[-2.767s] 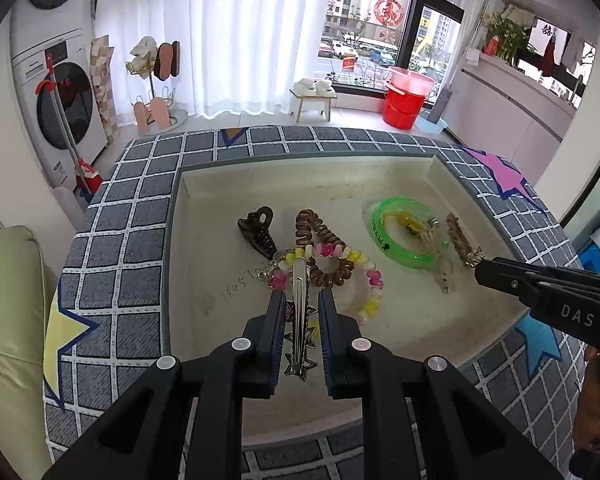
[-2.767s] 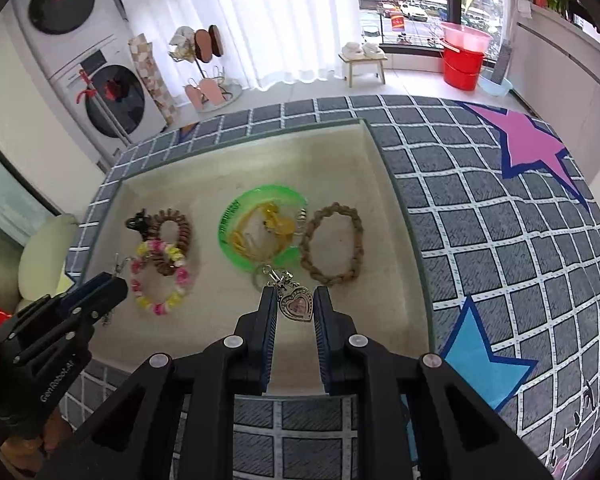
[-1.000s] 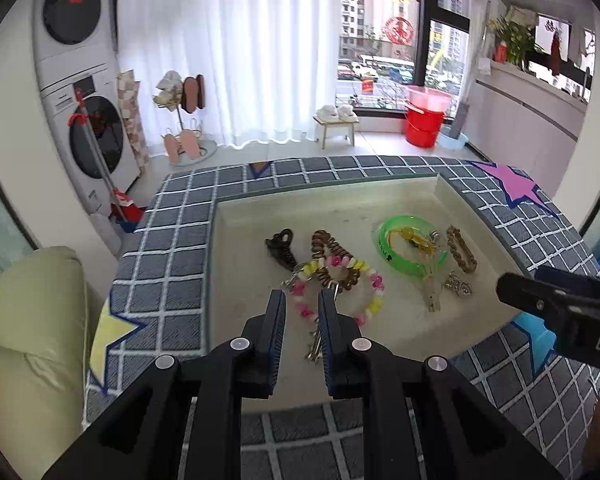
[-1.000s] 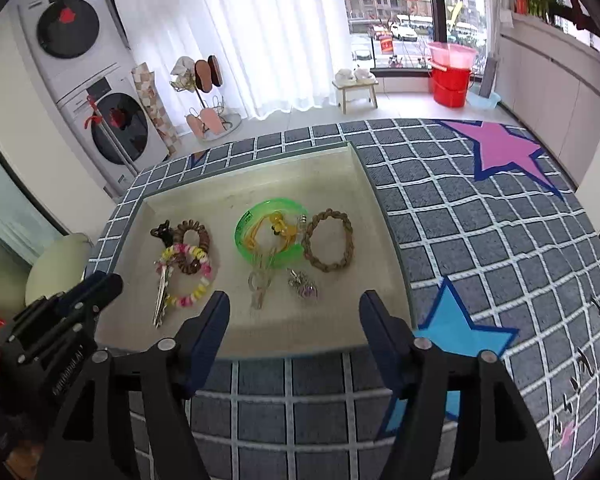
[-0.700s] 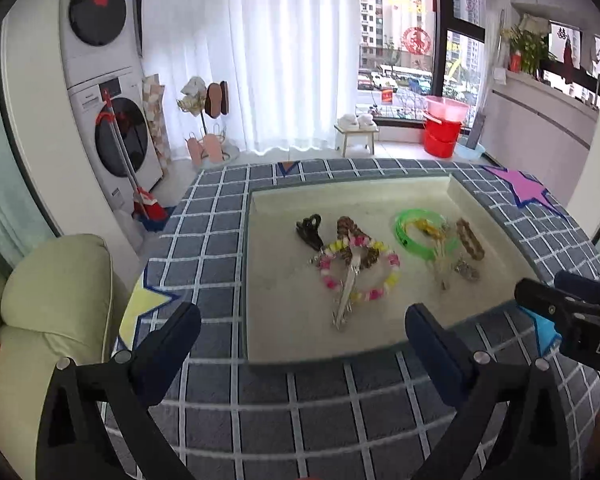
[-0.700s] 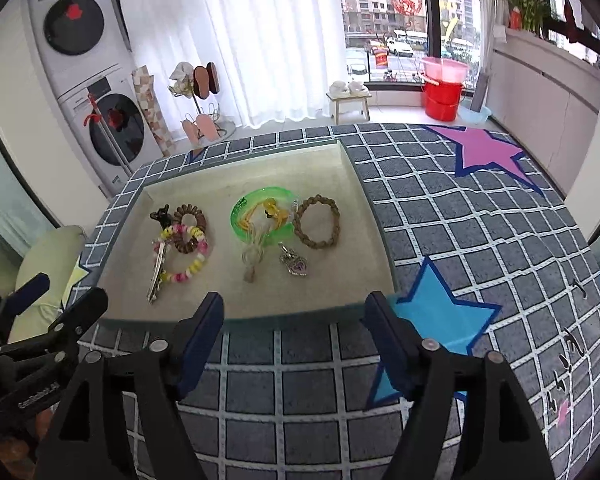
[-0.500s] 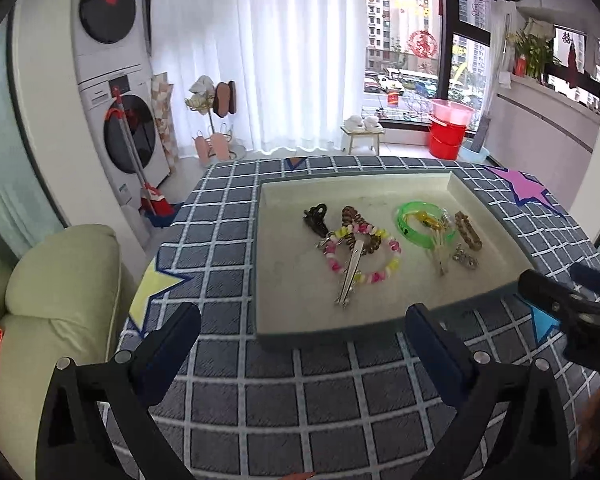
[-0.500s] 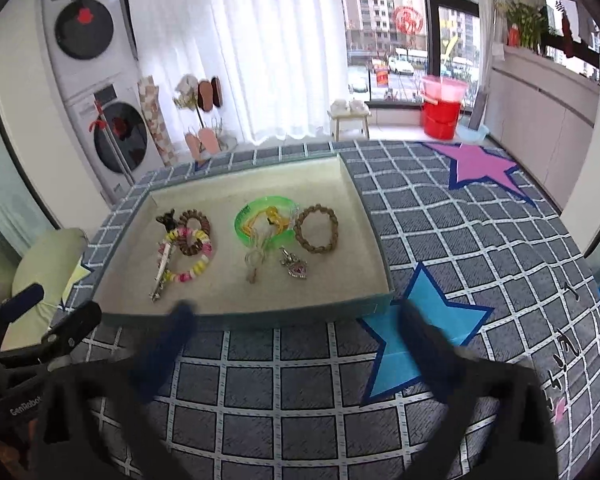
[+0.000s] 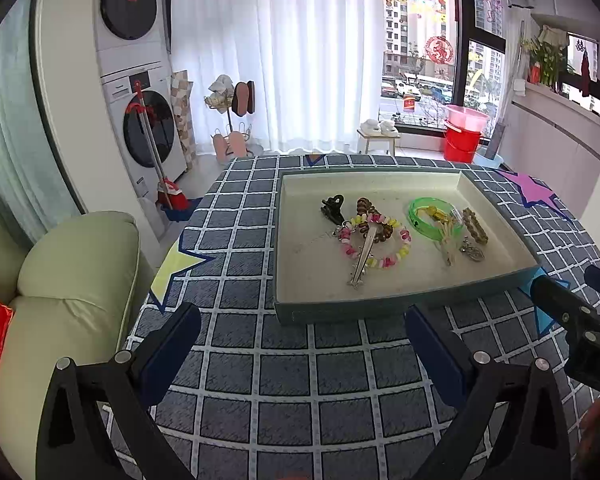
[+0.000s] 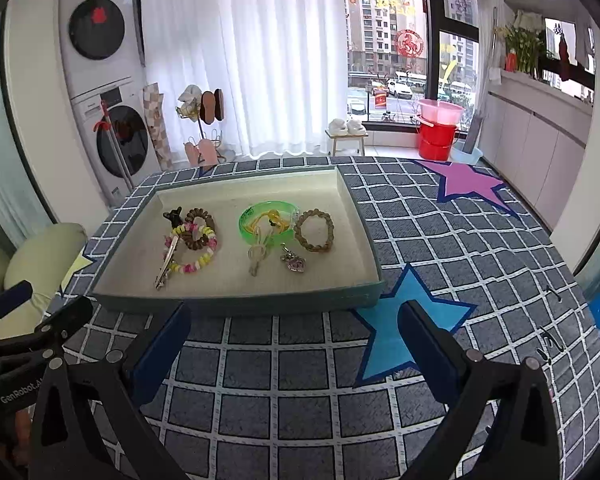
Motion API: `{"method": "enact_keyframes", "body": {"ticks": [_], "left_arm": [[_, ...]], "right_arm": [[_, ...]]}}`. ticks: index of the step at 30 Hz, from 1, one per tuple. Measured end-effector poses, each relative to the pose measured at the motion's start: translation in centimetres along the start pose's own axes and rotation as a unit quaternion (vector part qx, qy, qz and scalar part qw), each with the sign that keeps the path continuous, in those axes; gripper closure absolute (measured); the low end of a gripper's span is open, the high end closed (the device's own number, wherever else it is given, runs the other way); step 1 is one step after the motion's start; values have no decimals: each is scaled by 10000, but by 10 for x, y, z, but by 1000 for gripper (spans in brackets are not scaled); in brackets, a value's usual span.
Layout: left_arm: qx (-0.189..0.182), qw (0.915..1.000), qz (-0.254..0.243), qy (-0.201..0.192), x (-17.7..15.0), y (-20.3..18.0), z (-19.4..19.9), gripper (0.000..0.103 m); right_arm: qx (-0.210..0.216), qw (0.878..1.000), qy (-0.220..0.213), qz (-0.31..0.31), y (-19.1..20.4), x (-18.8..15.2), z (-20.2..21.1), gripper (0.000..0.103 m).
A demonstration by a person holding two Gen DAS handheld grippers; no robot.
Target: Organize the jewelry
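A shallow tray [image 9: 400,302] [image 10: 236,303] on the checked table holds the jewelry. In it lie a black claw clip [image 9: 333,208], a brown coil tie [image 9: 366,205], a pink and yellow bead bracelet [image 9: 380,246] [image 10: 198,258], a silver star hair clip [image 9: 362,266] [image 10: 165,264], a green bangle [image 9: 430,218] [image 10: 266,220], a brown bead bracelet [image 9: 475,226] [image 10: 315,230] and a heart pendant [image 9: 473,252] [image 10: 294,262]. My left gripper [image 9: 300,344] stands open and empty in front of the tray. Likewise my right gripper [image 10: 294,340] is open and empty, short of the tray's near wall.
The table cloth [image 10: 440,240] is grey checks with coloured stars. A pale green sofa [image 9: 64,288] stands at the left. Behind are stacked washing machines [image 9: 140,92], a mop, a shoe rack, a small stool and red buckets [image 10: 436,130] by the window.
Both grippers let go, the left of the star hair clip and the right of the heart pendant, opened wide and drew back from the tray. Both pieces now lie in the tray.
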State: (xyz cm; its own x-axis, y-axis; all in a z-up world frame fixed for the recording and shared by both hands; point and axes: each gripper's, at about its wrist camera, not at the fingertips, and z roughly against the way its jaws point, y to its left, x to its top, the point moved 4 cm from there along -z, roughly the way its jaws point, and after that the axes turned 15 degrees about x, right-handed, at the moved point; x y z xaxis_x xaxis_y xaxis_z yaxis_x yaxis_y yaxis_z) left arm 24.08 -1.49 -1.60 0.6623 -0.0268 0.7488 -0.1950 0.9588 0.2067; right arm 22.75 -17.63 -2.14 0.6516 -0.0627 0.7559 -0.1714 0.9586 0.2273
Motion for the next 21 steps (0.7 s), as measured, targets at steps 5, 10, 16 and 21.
{"method": "enact_keyframes", "body": {"ticks": [5,10,16,21], "left_arm": [[5,10000,9,32,-3,0,2,0],[-8,10000,-19,23,-5,-1,4,0],[2,10000,-12,17,-7,-1,6,0],[4,10000,-12,8,-8,-1,9,0]], "right_arm": [[-18,9999,21,114,4,-1,3,0],[-1,9999,6,153,8,-1,6,0],[2,9999,3,162,8,-1,6,0],[1,9999,-4,155,9,-1,7,0]]}}
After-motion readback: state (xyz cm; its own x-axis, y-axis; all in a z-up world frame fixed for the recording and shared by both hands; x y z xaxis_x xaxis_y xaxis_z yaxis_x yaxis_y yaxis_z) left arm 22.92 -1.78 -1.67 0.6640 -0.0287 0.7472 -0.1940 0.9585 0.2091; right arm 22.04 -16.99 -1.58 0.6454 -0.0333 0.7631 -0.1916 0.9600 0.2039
